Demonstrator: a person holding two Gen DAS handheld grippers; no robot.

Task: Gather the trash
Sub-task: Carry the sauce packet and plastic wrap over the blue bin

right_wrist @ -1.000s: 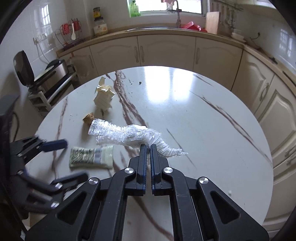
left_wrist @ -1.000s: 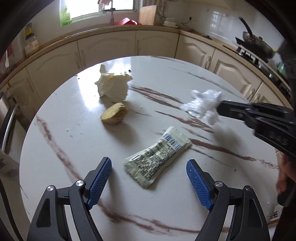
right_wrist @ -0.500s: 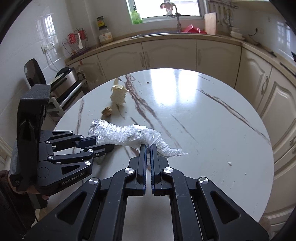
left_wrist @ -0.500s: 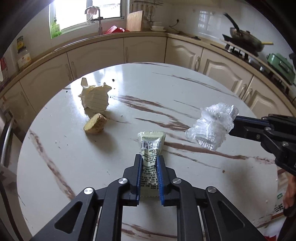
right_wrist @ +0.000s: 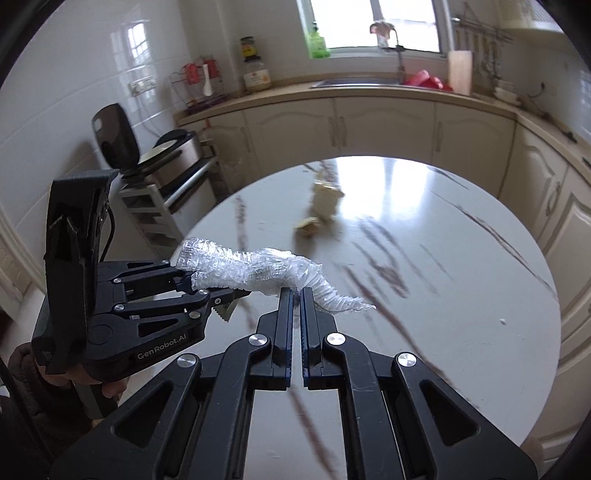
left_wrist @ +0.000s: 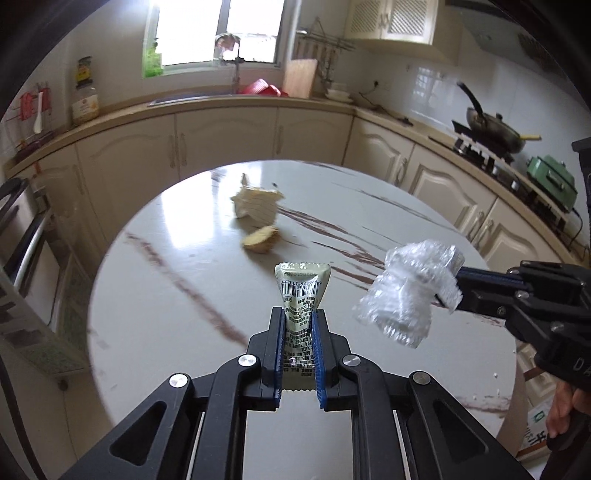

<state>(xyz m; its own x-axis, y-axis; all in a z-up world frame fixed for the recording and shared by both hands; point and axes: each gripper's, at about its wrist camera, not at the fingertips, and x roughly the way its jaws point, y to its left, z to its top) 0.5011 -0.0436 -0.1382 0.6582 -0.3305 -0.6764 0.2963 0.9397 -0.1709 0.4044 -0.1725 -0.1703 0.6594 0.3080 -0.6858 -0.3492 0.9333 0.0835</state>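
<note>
Above the round marbled counter [left_wrist: 155,295], the left hand-held gripper [left_wrist: 298,325] pinches a pale green snack wrapper [left_wrist: 301,291] between its blue pads [left_wrist: 280,347]; the wrapper's barcoded end stands up past the fingertips, lifted off the surface. Beyond it, on the counter, lie a crumpled ball of lined paper [left_wrist: 258,206] and, just in front of that, a small yellowish food scrap [left_wrist: 260,240], the two close together. To the right, the right hand-held gripper [right_wrist: 296,295] is pressed together on a crumpled piece of clear plastic wrap [right_wrist: 255,271], which is held in the air and trails out to both sides of the fingers. In the right wrist view the plastic's left end overlaps the tip of the left hand-held gripper, whose wrapper is largely hidden there. Behind the counter, a cream cabinet run [left_wrist: 221,136] curves round under a window [left_wrist: 218,33], with a pan [left_wrist: 491,129] on the stove at far right.
</note>
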